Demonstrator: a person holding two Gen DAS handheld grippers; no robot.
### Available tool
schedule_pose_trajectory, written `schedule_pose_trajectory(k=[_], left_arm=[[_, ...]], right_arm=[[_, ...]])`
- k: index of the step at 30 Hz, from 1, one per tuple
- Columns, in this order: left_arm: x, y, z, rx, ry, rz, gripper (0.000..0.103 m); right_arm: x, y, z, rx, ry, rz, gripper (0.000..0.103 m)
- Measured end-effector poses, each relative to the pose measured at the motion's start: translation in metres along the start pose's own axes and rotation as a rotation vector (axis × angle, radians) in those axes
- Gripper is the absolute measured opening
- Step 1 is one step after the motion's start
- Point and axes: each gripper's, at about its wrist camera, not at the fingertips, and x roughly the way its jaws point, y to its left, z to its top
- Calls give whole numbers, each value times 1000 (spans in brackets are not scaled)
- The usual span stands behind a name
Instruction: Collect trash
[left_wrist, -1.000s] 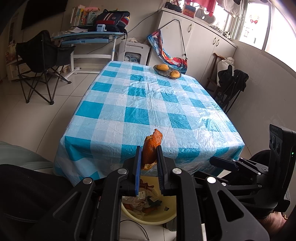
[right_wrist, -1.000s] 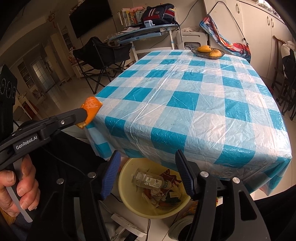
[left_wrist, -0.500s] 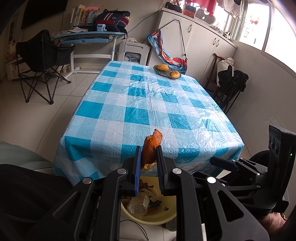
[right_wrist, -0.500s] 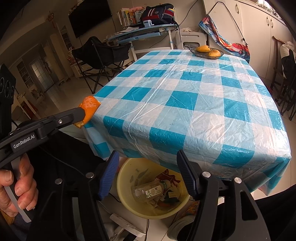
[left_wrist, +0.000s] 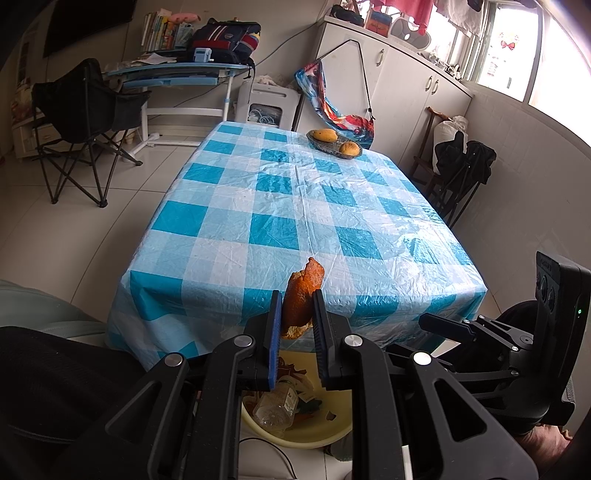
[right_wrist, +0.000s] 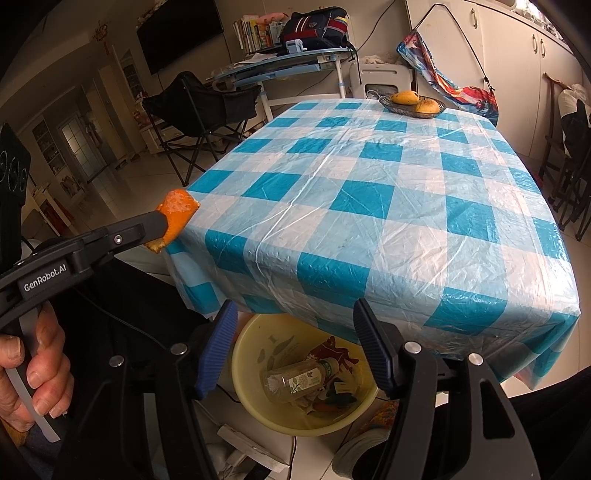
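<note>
My left gripper (left_wrist: 295, 306) is shut on an orange peel (left_wrist: 301, 295), held in the air before the near edge of the checked table (left_wrist: 295, 206). The peel also shows in the right wrist view (right_wrist: 175, 216), pinched in the left gripper's fingers (right_wrist: 147, 225). My right gripper (right_wrist: 295, 332) is open and empty, hovering above a yellow bin (right_wrist: 255, 354) on the floor under the table edge. The bin holds a plastic bottle (right_wrist: 299, 380) and scraps. The bin also shows in the left wrist view (left_wrist: 306, 435).
A bowl of mangoes (left_wrist: 334, 142) stands at the table's far end. A black folding chair (left_wrist: 77, 125) and a desk (left_wrist: 173, 74) stand to the far left, cabinets (left_wrist: 406, 81) and dark chairs (left_wrist: 461, 166) to the right.
The plastic bottle has rolled and settled lower in the bin. Both grippers have barely moved; the left still holds the peel.
</note>
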Motion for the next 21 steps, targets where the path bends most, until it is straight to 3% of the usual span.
schedule_pose_trajectory(k=[21], left_arm=[[0, 0, 0, -1, -1, -1, 15]], right_arm=[[0, 0, -1, 0, -1, -2, 64]])
